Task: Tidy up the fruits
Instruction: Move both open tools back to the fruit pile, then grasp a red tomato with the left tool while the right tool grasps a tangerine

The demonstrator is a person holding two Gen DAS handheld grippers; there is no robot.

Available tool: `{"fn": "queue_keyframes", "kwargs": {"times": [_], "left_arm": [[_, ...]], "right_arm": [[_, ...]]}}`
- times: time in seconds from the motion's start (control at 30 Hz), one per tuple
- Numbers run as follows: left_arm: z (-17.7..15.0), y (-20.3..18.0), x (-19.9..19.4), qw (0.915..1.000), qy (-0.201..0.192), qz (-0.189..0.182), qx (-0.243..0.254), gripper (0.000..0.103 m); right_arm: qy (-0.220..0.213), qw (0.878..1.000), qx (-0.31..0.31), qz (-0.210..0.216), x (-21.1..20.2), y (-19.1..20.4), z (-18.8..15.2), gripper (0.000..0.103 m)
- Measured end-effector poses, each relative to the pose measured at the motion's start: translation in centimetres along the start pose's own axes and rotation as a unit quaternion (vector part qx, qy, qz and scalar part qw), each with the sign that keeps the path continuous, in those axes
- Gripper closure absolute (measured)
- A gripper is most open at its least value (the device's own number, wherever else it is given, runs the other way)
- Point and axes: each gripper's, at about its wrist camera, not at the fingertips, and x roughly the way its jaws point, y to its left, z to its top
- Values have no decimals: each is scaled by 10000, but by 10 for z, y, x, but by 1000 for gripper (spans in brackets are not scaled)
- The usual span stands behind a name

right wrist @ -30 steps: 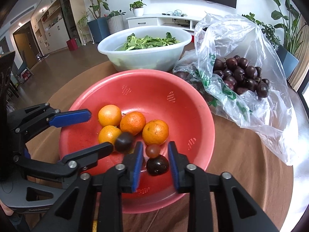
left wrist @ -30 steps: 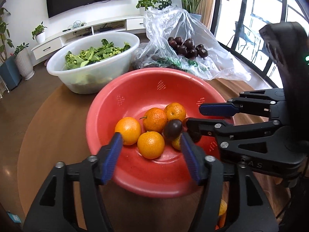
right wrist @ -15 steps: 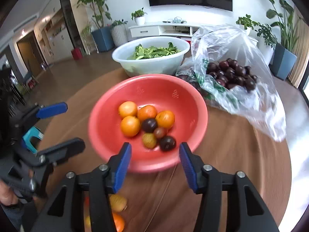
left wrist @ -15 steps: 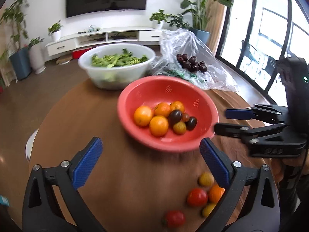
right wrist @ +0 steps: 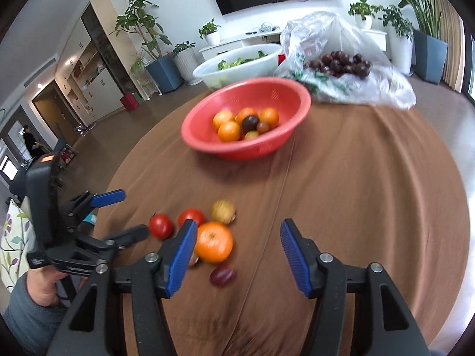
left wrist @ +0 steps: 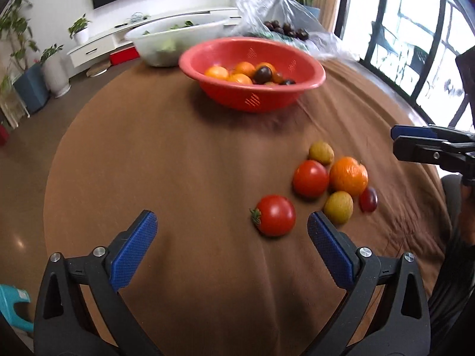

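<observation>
our right gripper hangs over the brown cloth, jaws opening, nothing between them. just left of the left jaw lies an orange, with a grape beside it and two tomatoes and a yellowish fruit further left. well ahead sits the red bowl. the left gripper, jaws apart, is off left.

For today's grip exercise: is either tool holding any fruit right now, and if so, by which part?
Nothing is held. The left tool stands wide open and empty; the right tool is empty too, its jaws opening, above the loose orange.
</observation>
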Motion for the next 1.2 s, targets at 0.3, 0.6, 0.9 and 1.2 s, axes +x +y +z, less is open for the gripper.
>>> {"fn": "queue_keyframes", "kwargs": {"times": [0.3,0.6,0.9,1.2], "left_arm": [[2,-7,12,9991,141,-307,242,17],[3,-19,20,9969,295,-528,511,61],[4,-22,21,9960,270,-655,538,71],[-4,-11,9,9972,150,-698,211,72]], "right_arm": [[74,9999,-4,83,3,5,-7,43],[116,9999,-39,50,5,9,-9,45],[228,9997,-119,31,9,11,-9,50],[629,9975,-306,69,27,12,-6,55]]}}
